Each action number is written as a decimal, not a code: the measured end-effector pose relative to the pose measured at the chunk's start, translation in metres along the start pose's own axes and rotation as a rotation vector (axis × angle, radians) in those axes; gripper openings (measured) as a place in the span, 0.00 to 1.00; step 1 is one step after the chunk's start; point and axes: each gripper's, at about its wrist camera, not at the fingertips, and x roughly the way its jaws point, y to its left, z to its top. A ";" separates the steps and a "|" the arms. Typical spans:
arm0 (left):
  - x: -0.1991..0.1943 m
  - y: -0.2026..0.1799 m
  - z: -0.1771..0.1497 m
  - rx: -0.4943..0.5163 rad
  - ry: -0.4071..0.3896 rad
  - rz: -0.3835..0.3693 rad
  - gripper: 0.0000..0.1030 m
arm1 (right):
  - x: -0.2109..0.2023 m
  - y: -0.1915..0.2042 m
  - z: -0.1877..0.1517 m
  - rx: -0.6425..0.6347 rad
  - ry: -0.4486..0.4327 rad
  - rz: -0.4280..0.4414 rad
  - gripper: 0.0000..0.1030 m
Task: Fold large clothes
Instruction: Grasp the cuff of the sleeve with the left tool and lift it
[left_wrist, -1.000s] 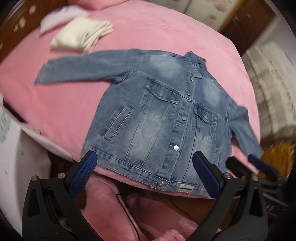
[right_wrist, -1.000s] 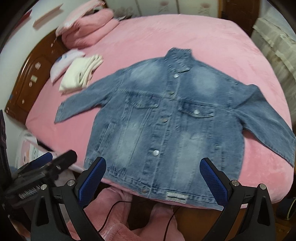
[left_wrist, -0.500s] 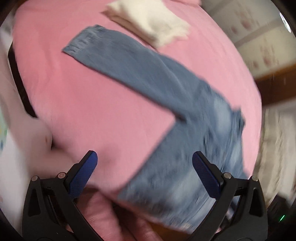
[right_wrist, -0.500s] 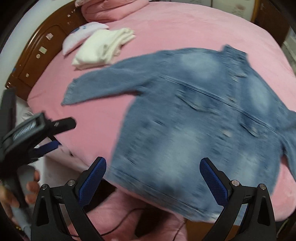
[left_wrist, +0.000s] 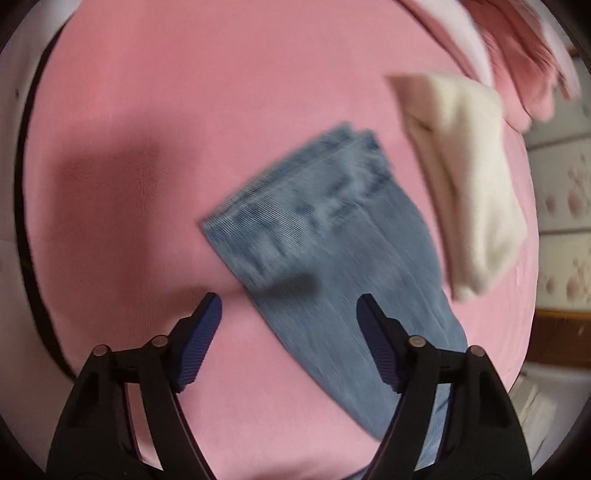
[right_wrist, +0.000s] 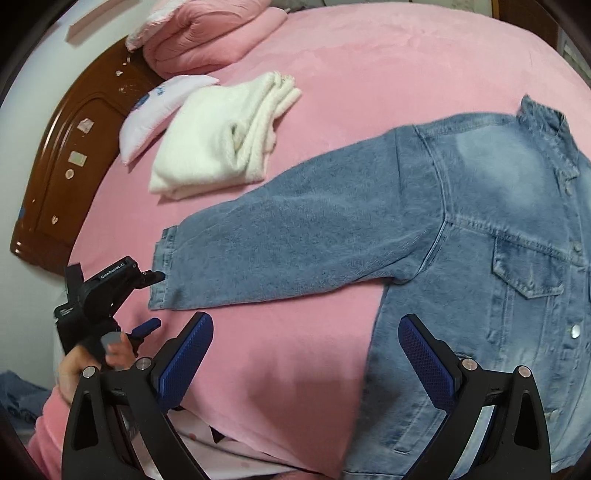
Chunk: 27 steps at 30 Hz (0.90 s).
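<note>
A blue denim jacket (right_wrist: 480, 229) lies flat, front up, on the pink bed (right_wrist: 369, 66), its left sleeve stretched toward the bed's edge. The sleeve cuff (left_wrist: 295, 206) fills the left wrist view. My left gripper (left_wrist: 288, 306) is open and empty, hovering just short of the cuff; it also shows in the right wrist view (right_wrist: 155, 299) beside the cuff (right_wrist: 166, 273). My right gripper (right_wrist: 306, 325) is open and empty above the bed, near the jacket's underarm and side hem.
A folded white garment (right_wrist: 221, 140) lies beyond the sleeve, also in the left wrist view (left_wrist: 465, 177). A small pillow (right_wrist: 162, 107) and folded pink blankets (right_wrist: 207, 33) lie by the wooden headboard (right_wrist: 62, 166).
My left gripper has swung left and down to the sleeve cuff. My right gripper has moved left toward the sleeve and side of the jacket. The jacket has not moved.
</note>
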 end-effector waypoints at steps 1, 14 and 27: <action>0.007 0.005 0.004 -0.010 0.009 0.000 0.64 | 0.006 -0.001 -0.002 0.008 0.010 -0.013 0.99; 0.013 -0.001 0.007 0.108 -0.161 -0.020 0.21 | 0.065 -0.005 -0.025 0.112 0.102 -0.026 0.99; -0.075 -0.111 -0.072 0.298 -0.344 -0.206 0.08 | 0.031 -0.050 -0.048 0.157 -0.017 0.111 0.99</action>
